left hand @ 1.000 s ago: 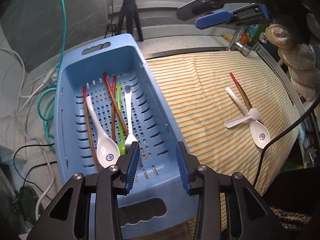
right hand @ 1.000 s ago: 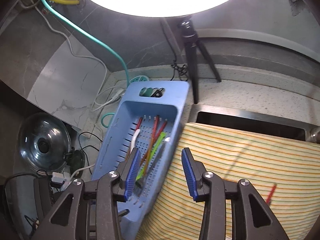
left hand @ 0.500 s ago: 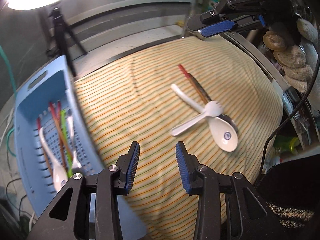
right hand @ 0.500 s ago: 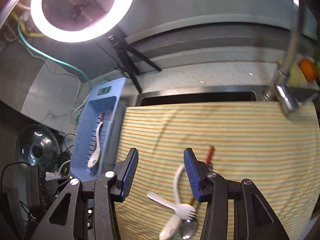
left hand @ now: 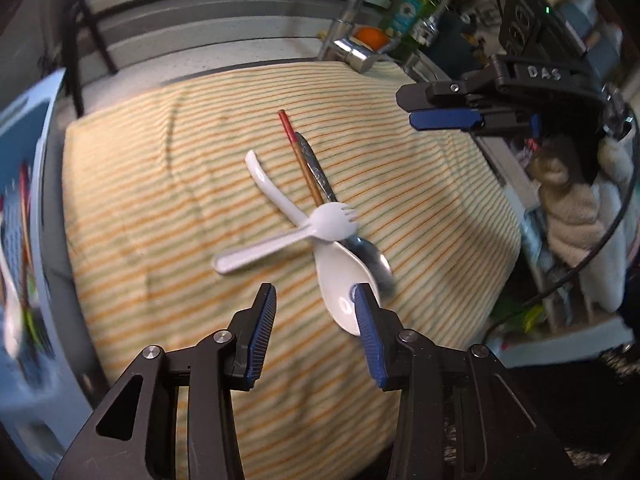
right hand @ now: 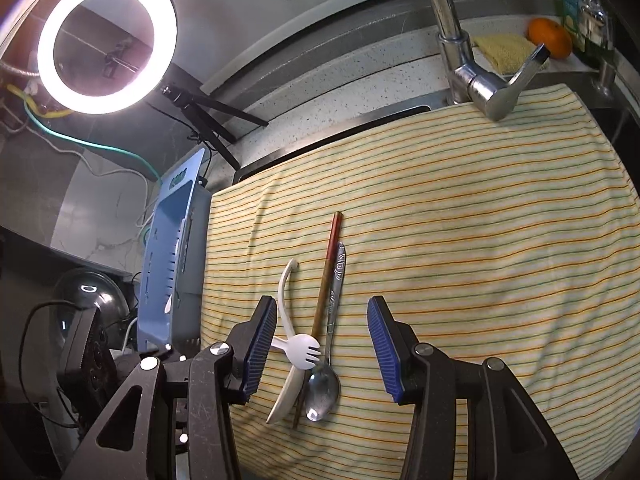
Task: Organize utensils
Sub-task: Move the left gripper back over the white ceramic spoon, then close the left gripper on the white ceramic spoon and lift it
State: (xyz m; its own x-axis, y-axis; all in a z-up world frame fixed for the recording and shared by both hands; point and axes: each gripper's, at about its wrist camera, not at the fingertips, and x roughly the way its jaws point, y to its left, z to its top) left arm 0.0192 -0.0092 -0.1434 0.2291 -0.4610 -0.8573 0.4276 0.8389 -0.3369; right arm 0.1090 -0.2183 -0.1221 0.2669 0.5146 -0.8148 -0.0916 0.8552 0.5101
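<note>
Sorting looks partly done. Left wrist view: blue basket (left hand: 24,184) at 9 o'clock, blurred, already holding some utensils, exact count unreadable. Four pieces left in a crossed pile on the striped cloth (left hand: 420,184), centre frame: white spork (left hand: 320,226) on top, white ceramic spoon (left hand: 340,280) under it, red-tipped chopstick (left hand: 300,160) and steel spoon (left hand: 360,248) alongside. Left gripper (left hand: 313,318) spread wide, empty; its right finger overlaps the ceramic spoon's bowl in the picture, contact cannot be told. Right gripper (left hand: 444,112) at 2 o'clock, well above the cloth.

Right wrist view: same pile at 6 o'clock, spork (right hand: 302,350), steel spoon (right hand: 326,384), chopstick (right hand: 326,280) and ceramic spoon (right hand: 286,396) between the fingers of the right gripper (right hand: 321,354). Jaws wide apart, gripping nothing; no finger clearly touches a piece. Basket (right hand: 168,272) at 9 o'clock, beside the cloth edge. Judgement: four pieces remain to move into the basket.
</note>
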